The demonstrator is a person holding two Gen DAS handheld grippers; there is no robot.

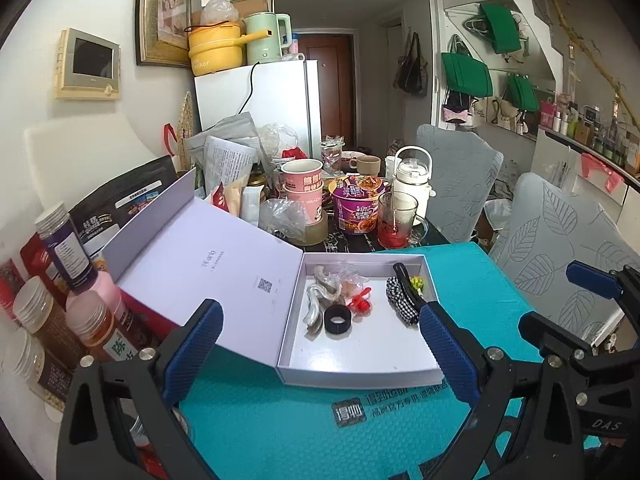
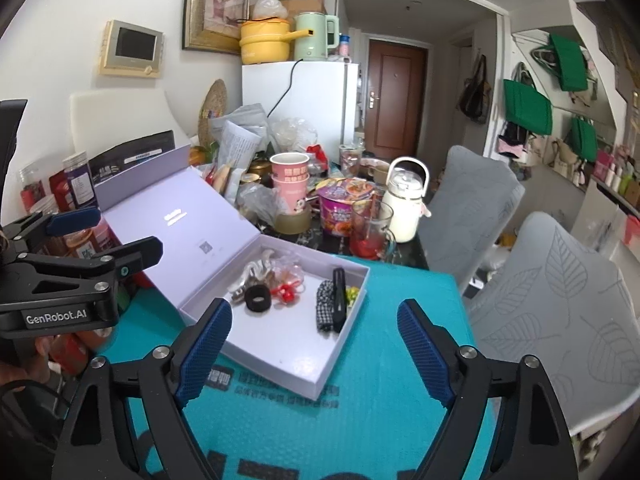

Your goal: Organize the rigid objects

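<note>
An open white box lies on a teal mat, its lid folded back to the left. In its far half lie a black ring-shaped hair tie, a red clip, a checked scrunchie, a long black clip and a silvery claw clip. My left gripper is open and empty in front of the box. My right gripper is also open and empty, to the right of the left one.
Behind the box stand a glass mug, a purple noodle cup, a white kettle and pink paper cups. Jars line the left wall. Two grey chairs stand at the right.
</note>
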